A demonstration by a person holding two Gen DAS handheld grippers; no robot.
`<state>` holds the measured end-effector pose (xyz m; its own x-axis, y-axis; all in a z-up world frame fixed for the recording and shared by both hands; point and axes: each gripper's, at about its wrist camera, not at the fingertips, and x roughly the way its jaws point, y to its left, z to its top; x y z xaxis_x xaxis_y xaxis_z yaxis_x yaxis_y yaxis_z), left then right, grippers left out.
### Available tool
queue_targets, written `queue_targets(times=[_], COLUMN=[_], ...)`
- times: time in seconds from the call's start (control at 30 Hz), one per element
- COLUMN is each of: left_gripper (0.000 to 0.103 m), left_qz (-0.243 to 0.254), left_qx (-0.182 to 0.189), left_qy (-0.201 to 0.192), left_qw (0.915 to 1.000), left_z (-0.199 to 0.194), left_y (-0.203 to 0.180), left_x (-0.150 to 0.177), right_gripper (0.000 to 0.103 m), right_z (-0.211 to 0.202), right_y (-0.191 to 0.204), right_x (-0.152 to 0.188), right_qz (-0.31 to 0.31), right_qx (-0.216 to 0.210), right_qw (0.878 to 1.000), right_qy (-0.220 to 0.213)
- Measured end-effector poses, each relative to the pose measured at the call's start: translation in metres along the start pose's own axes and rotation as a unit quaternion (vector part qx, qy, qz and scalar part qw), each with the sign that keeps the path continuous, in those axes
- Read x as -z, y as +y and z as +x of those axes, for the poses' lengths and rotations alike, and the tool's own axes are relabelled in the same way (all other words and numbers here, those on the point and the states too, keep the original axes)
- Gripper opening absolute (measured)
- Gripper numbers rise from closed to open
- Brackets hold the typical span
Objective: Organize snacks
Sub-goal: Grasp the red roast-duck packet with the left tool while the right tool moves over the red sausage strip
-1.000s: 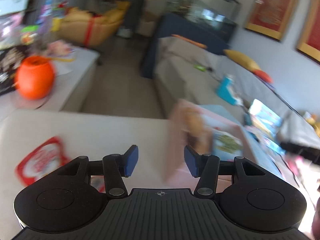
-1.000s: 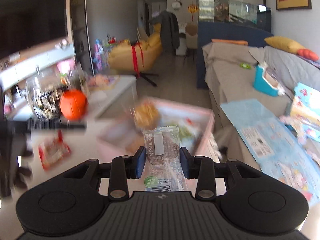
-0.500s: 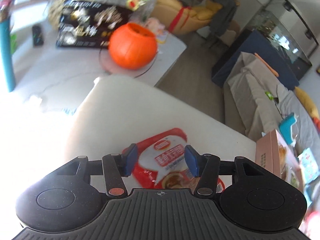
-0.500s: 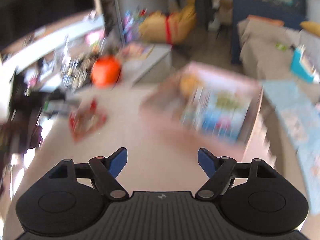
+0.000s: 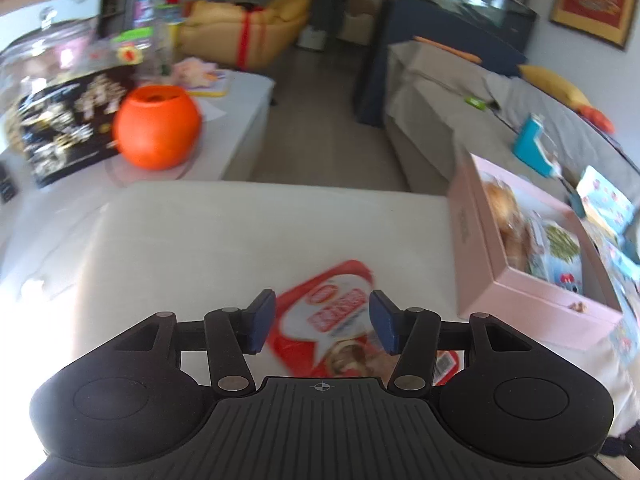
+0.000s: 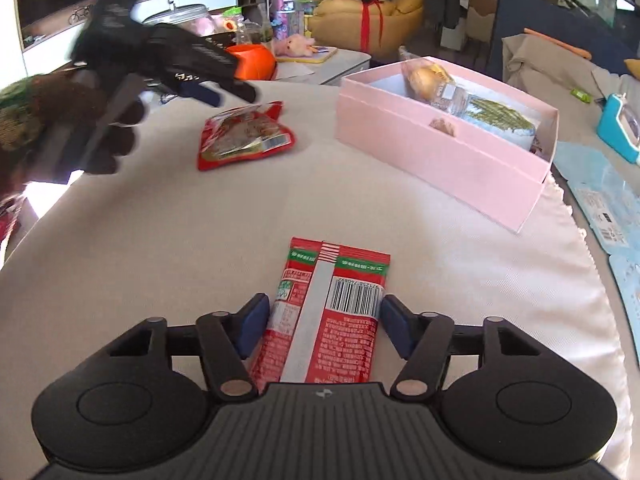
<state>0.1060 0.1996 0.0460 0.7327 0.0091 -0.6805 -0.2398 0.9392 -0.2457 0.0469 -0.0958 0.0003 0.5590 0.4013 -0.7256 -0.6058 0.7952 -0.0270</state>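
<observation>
My right gripper [image 6: 322,326] has just been closing around the flat red sachet [image 6: 324,316] near the bench's near edge; the sachet lies between its jaws, but I see a sliver of gap on each side, so it is not gripped yet. My left gripper [image 5: 322,326] hangs half open and empty above the red pouch [image 5: 336,320], which lies toward the bench's left side. The pink box [image 6: 444,136] sits at the far right corner, already holding a few snacks. Both packets look light, thin and slick, likely to crumple or slide, so I would pinch the sachet across its width and the puffy pouch by a sealed edge.
</observation>
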Motion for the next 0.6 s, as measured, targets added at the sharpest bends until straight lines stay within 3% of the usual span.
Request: queue_targets(times=[0.13, 0.27, 0.33, 0.47, 0.53, 0.6], left_gripper=[0.056, 0.056, 0.056, 0.058, 0.059, 0.067], left_qz=[-0.098, -0.123, -0.124, -0.068, -0.014, 0.044], left_qx=[0.025, 0.033, 0.033, 0.015, -0.006, -0.027], left_qy=[0.033, 0.063, 0.064, 0.053, 0.053, 0.054], left_qw=[0.9943, 0.9899, 0.9897, 0.9962, 0.9985, 0.9972], left_z=[-0.007, 0.013, 0.026, 0.044, 0.052, 0.058], left_y=[0.027, 0.022, 0.014, -0.017, -0.035, -0.052], left_x=[-0.001, 0.002, -0.001, -0.011, -0.012, -0.010], right_gripper=[0.061, 0.074, 0.075, 0.083, 0.084, 0.086], right_z=[0.020, 0.027, 0.026, 0.027, 0.028, 0.032], right_y=[-0.022, -0.047, -0.048, -0.051, -0.054, -0.054], right_x=[-0.013, -0.010, -0.007, -0.007, -0.008, -0.009], right_qz=[0.011, 0.076, 0.077, 0.081, 0.086, 0.087], right_qx=[0.082, 0.063, 0.063, 0.073, 0.071, 0.072], right_qw=[0.996, 0.994, 0.994, 0.993, 0.993, 0.993], right_qy=[-0.027, -0.038, -0.044, -0.043, -0.042, -0.041])
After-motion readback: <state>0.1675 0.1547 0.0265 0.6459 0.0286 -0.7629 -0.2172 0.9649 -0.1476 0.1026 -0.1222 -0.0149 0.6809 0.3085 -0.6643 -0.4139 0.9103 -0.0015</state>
